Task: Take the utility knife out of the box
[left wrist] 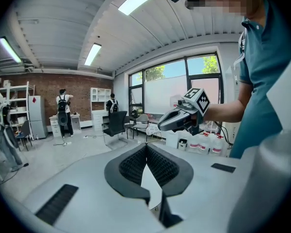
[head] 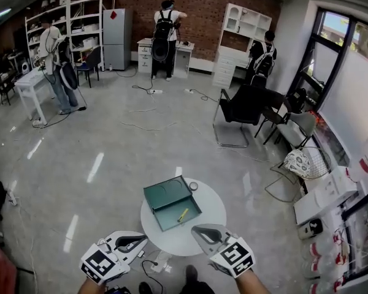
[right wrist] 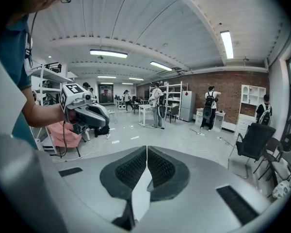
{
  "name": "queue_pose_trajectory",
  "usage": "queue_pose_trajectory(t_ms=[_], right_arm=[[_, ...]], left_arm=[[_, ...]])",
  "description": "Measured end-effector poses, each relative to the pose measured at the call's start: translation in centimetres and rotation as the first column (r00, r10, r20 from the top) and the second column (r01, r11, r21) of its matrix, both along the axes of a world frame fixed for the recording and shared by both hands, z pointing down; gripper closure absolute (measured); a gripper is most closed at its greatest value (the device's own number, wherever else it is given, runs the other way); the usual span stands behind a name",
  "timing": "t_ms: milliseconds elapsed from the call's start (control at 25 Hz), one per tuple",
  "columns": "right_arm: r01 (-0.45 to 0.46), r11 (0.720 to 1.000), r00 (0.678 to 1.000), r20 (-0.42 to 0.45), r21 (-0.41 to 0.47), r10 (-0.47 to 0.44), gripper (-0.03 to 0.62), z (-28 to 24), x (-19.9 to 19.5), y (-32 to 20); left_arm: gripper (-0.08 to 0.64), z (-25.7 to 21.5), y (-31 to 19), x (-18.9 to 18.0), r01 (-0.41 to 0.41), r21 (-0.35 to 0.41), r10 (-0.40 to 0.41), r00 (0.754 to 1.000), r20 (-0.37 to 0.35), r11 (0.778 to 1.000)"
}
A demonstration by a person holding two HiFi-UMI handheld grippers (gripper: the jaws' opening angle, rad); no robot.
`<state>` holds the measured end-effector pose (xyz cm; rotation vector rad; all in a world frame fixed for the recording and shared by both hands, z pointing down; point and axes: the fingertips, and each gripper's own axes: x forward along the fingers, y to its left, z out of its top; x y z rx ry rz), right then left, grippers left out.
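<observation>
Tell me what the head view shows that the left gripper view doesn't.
Only the head view: the round white table, the open green box on it, and the yellow utility knife lying inside the box. Only the left gripper view: the left gripper seen along its jaws, which are together with nothing between them, and the person's teal shirt. Both: the right gripper, the black chair and the brick back wall.
</observation>
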<state>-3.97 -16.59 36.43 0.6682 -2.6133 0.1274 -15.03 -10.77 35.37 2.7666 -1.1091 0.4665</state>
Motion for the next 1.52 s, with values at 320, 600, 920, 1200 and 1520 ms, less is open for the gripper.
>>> queue_pose_trajectory(t_ms=[320,600,920,1200,1520], right_arm=[[0.105,0.994,0.994,-0.037,0.005,-0.105,0.554,2.0,-0.7,-10.3],[0.167,0.985,0.983,-0.074,-0.036,-0.17,0.554,5.5,-4.0,-15.6],[0.213,0.974,0.968,-0.119,-0.072,-0.22,0.554,10.3,-8.0,-19.6],[0.232,0.967,0.954,-0.168,-0.104,-0.247,0.554,14.8,-9.5,-22.8],[0.275,0.952,0.922,-0.242,-0.135,-0.301,0.554,21.2,-9.1,-26.1]], left_arm=[[0.541,0.5,-7.4,-2.3,0.167,-0.008,-0.167,0.986,-0.027,0.986],[0.541,1.8,-11.1,-5.5,0.232,-0.024,-0.232,0.973,-0.008,0.972],[0.541,4.7,-13.6,-9.1,0.275,-0.062,-0.276,0.961,-0.016,0.96],[0.541,7.8,-15.6,-10.3,0.271,-0.093,-0.273,0.962,-0.01,0.958],[0.541,12.0,-17.7,-9.6,0.269,-0.145,-0.275,0.961,-0.02,0.952]])
